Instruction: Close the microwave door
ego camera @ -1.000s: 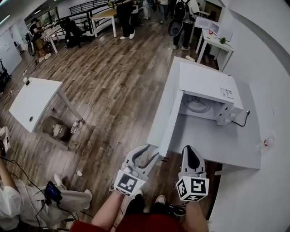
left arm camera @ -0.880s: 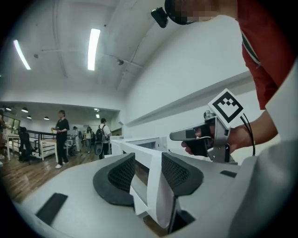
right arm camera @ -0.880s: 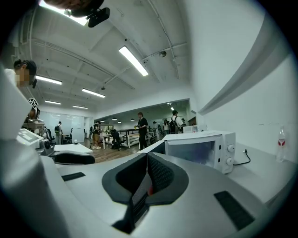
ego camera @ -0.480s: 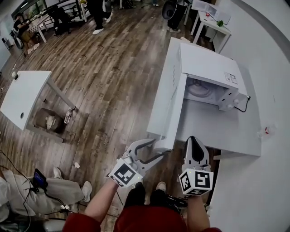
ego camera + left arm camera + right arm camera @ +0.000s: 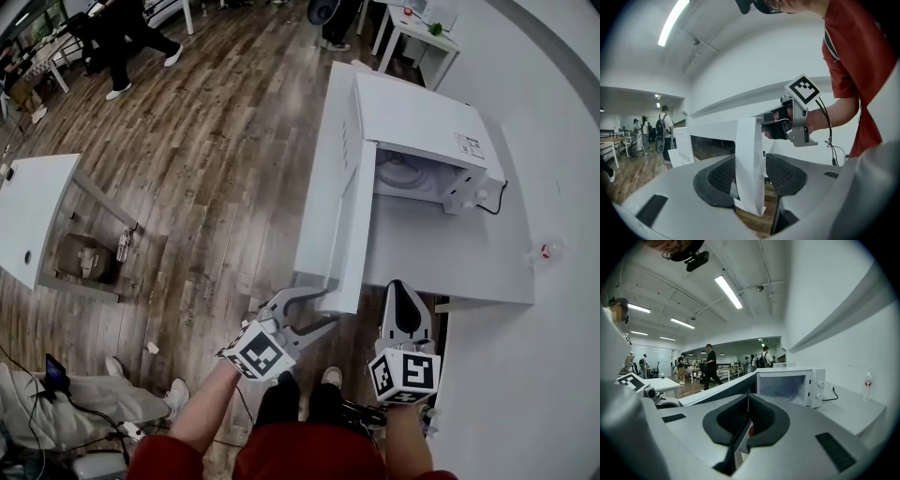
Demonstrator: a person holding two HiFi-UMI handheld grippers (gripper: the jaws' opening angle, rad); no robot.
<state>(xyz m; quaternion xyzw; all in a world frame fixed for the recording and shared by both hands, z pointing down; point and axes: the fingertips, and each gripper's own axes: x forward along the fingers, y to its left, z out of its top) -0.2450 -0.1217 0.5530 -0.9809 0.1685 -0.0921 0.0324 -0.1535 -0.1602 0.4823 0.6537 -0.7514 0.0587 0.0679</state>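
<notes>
Door: flat white microwave door [image 5: 349, 239] swung wide open; boxy white microwave [image 5: 422, 117] sits on a white table [image 5: 450, 267].
Left gripper [image 5: 320, 307]: jaws just opened up, door's edge between them.
Right gripper [image 5: 401, 289]: pressed together, empty.

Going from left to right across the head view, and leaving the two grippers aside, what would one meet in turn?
white side table → open microwave door → microwave → bottle
</notes>
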